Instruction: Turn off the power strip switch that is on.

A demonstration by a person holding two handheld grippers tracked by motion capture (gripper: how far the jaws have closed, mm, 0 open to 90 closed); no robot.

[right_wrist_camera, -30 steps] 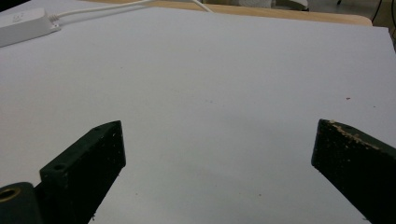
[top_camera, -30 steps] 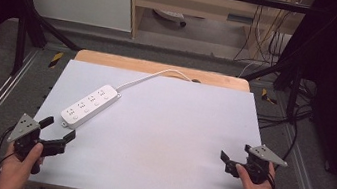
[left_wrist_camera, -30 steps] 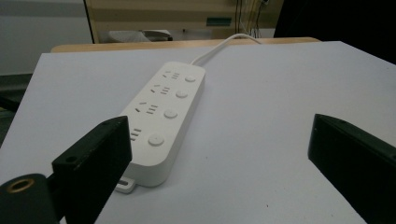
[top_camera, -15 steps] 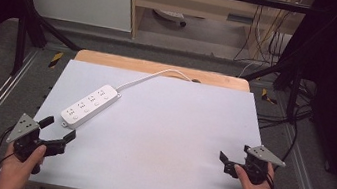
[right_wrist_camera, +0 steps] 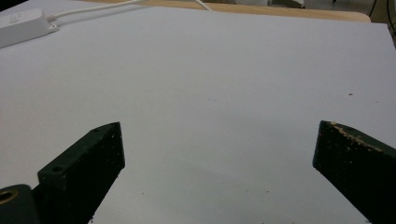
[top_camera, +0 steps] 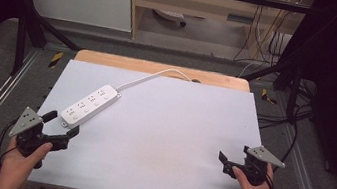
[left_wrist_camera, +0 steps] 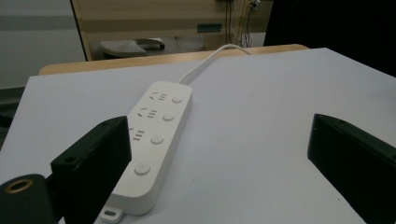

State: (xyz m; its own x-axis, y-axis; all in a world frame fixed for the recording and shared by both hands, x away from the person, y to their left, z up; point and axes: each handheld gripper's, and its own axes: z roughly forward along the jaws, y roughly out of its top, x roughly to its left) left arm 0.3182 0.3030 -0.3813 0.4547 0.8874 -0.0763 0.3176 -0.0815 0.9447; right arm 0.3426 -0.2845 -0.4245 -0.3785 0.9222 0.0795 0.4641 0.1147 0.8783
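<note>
Nearest the person, at the worktop's (top_camera: 160, 138) front edge, both hands hold their tools low. The left gripper (top_camera: 61, 128) sits at the front-left corner with its fingers (left_wrist_camera: 95, 161) spread wide and nothing between them. The right gripper (top_camera: 228, 163) rests at the front-right corner, its fingers (right_wrist_camera: 88, 156) also wide apart and holding nothing, with bare white surface ahead of them.

Just beyond the left gripper, toward one o'clock from it, lies the white power strip (top_camera: 90, 106). Its near end is just beside the left fingers but apart from them; in the left gripper view the strip (left_wrist_camera: 156, 135) starts right behind the left-hand finger and runs away up the picture. Its long axis runs from seven o'clock to one o'clock across the worktop, so the left gripper is looking almost straight along it rather than across it.

Farther back, the strip's white cord (top_camera: 151, 76) curves off toward the worktop's far edge at twelve o'clock.

The left hand is plainly the nearer one; the right gripper is well apart, with the strip at about ten o'clock from it. A grasp across the strip's narrow width would likely need the left gripper turned.
</note>
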